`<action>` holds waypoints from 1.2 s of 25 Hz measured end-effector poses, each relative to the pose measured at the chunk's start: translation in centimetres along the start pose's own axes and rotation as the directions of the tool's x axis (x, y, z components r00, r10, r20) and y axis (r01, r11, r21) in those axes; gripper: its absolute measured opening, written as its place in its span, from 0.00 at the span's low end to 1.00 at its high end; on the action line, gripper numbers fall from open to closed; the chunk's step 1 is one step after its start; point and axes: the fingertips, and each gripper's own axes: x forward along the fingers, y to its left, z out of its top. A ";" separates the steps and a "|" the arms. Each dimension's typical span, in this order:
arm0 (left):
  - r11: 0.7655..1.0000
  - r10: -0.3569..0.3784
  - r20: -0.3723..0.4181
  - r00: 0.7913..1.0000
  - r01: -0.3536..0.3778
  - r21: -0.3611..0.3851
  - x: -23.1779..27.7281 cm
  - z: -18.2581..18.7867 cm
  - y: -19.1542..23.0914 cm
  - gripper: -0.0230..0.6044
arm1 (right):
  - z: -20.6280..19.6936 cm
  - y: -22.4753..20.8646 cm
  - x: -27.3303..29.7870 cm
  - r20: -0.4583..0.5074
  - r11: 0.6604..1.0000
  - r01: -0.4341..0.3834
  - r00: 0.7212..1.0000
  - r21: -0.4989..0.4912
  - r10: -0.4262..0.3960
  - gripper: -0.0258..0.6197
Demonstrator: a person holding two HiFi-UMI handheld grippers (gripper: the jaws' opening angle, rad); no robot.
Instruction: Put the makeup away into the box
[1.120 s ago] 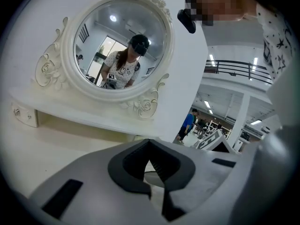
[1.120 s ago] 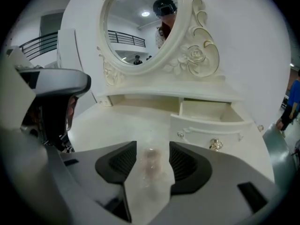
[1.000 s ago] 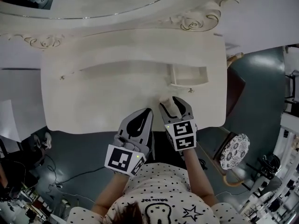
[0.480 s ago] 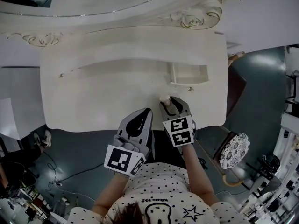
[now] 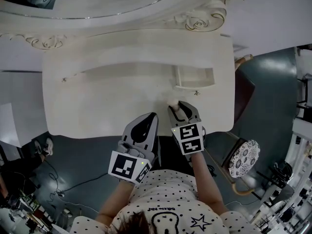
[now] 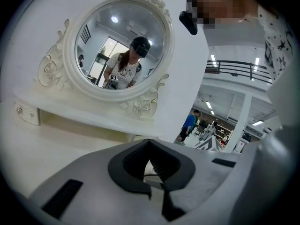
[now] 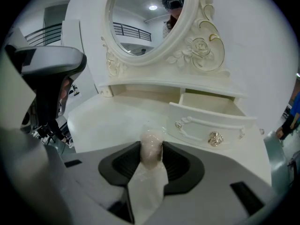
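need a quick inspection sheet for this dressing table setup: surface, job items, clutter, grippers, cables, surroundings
surface: white dressing table, top bare apart from the job's things
job's things: pale plastic-wrapped makeup item between the right gripper's jaws, near the table's front edge; small drawer stands open just beyond it
clutter: nothing seen
grippers: right gripper jaws have just been closing and sit against the wrapped item; left gripper shut, nothing between its jaws
cables: loose cables on the floor to the left of the table; none seen on the table
surroundings: ornate oval mirror behind the table; patterned round stool on the floor to the right
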 end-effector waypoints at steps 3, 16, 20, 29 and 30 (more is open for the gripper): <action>1.000 -0.006 0.012 1.000 0.006 0.007 -0.1 0.5 -0.2 0.03 | 0.8 -0.1 -1.0 0.027 1.000 0.007 1.000 0.008 -0.007 0.27; 0.996 -0.062 0.114 0.992 0.054 0.071 -0.6 4.7 -2.4 0.03 | 6.3 -0.8 -7.5 0.219 0.995 0.103 0.971 -0.005 -0.100 0.27; 0.992 -0.088 0.157 0.984 0.071 0.106 -0.9 6.8 -3.3 0.03 | 9.1 -1.7 -10.2 0.309 0.990 0.142 0.941 0.003 -0.136 0.27; 0.973 -0.166 0.227 0.959 0.122 0.196 -2.0 10.7 -6.2 0.03 | 14.0 -1.4 -16.8 0.493 0.984 0.177 0.856 0.005 -0.157 0.27; 0.970 -0.179 0.237 0.955 0.130 0.206 -2.2 11.2 -6.5 0.03 | 14.3 -1.4 -17.4 0.509 0.984 0.180 0.846 0.010 -0.159 0.27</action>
